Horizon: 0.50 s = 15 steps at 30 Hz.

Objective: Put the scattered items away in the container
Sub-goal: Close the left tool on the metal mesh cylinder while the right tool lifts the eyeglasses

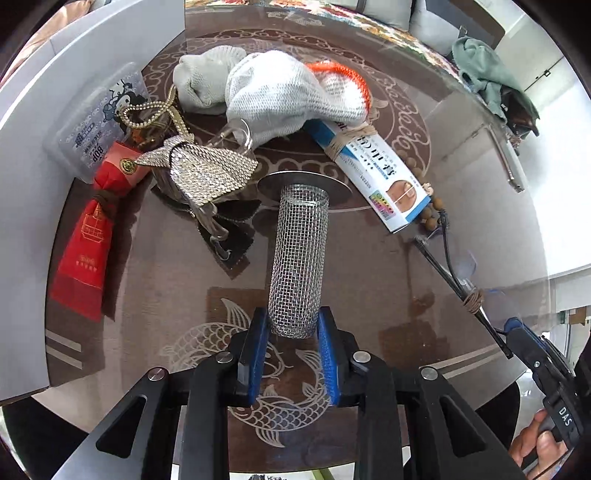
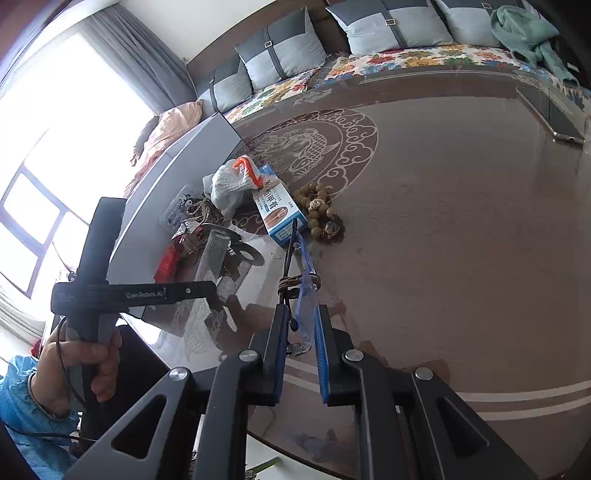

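Observation:
My left gripper (image 1: 292,332) is shut on the closed end of a steel mesh strainer tube (image 1: 297,254), whose flat rim (image 1: 304,184) points away over the glass table. My right gripper (image 2: 300,325) is shut on a pair of clear safety glasses with dark arms (image 2: 301,273), bound with a brown band; they also show in the left wrist view (image 1: 454,273). Scattered ahead lie white gloves (image 1: 280,92), a blue-and-white box (image 1: 376,173), a red pouch (image 1: 90,236), a sequined bag (image 1: 199,170) and wooden beads (image 2: 321,214). The white container's wall (image 1: 74,74) stands left.
A clear plastic case (image 1: 96,125) lies by the container wall. A sofa with cushions (image 2: 284,55) and a green cloth (image 2: 524,33) sit behind the table. A phone (image 2: 554,125) lies at the table's far right edge.

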Each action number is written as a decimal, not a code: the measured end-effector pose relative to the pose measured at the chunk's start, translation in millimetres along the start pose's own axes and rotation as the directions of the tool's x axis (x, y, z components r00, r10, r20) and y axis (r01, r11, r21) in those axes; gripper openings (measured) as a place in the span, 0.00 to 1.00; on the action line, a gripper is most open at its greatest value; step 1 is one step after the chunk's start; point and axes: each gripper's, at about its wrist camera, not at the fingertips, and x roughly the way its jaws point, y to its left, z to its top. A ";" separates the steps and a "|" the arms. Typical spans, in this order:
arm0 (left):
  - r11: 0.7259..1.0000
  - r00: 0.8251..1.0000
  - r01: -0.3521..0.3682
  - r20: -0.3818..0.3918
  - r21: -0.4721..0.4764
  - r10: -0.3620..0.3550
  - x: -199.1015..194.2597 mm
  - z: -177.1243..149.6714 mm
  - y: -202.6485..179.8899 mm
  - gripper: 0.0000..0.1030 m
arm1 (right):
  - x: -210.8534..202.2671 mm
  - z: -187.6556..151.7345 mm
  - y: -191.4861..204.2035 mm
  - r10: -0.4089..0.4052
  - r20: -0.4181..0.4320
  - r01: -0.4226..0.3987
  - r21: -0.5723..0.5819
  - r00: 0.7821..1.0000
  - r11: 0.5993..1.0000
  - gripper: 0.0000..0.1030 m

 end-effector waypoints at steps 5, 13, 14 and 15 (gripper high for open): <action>0.998 0.998 0.057 0.036 0.026 -0.058 -21.9 -11.2 -3.4 0.25 | -11.8 -2.1 9.8 -0.016 0.038 0.016 0.000 0.999 1.000 0.14; 0.992 0.988 0.119 0.095 0.030 -0.121 -44.0 -18.0 -1.6 0.25 | -11.8 4.2 35.1 -0.039 0.061 0.040 -0.020 0.997 0.999 0.12; 0.992 0.986 0.127 0.103 0.027 -0.129 -47.3 -16.4 -0.3 0.25 | -16.2 6.9 41.0 -0.041 0.077 0.043 -0.033 0.996 0.999 0.12; 0.991 0.984 0.135 0.111 0.024 -0.137 -50.7 -14.8 1.0 0.25 | -20.5 9.6 46.8 -0.042 0.093 0.046 -0.045 0.995 0.998 0.10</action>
